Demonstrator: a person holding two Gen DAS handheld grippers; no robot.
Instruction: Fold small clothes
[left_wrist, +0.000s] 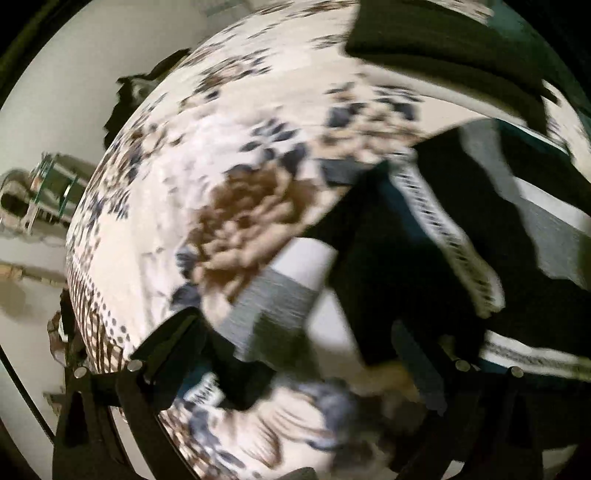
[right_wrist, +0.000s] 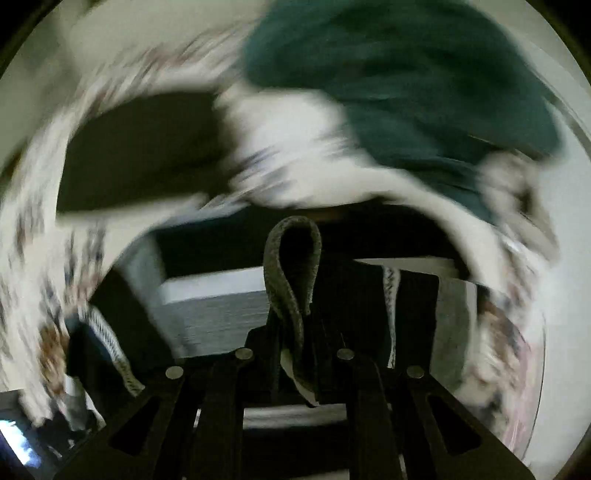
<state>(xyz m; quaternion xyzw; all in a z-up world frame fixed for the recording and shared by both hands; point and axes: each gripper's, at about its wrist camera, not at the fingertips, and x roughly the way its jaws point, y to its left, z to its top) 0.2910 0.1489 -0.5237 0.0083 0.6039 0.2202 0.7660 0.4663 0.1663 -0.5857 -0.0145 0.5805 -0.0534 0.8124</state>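
Black, grey and white colour-block garment, trimmed with a patterned white band: lies on the floral bedsheet, partly lifted, most of its bulk to the right of the sheet's large brown flower in the left wrist view. Motion blur softens all edges.

Left gripper: fingers spread wide, one black finger on the sheet side of the garment's grey panel, the other beyond the black panel. Whether either finger presses the cloth cannot be told.

Right gripper: fingers pressed close together, pinching a fold of the garment; a loop of grey ribbed edging stands up between them, with the black, white and grey panels of the garment spread just past it.

Dark green garment: beyond the colour-block garment in the right wrist view, heavily blurred, resting on the same floral sheet.

Flat black item: beside the green garment, on the sheet; its kind cannot be told.
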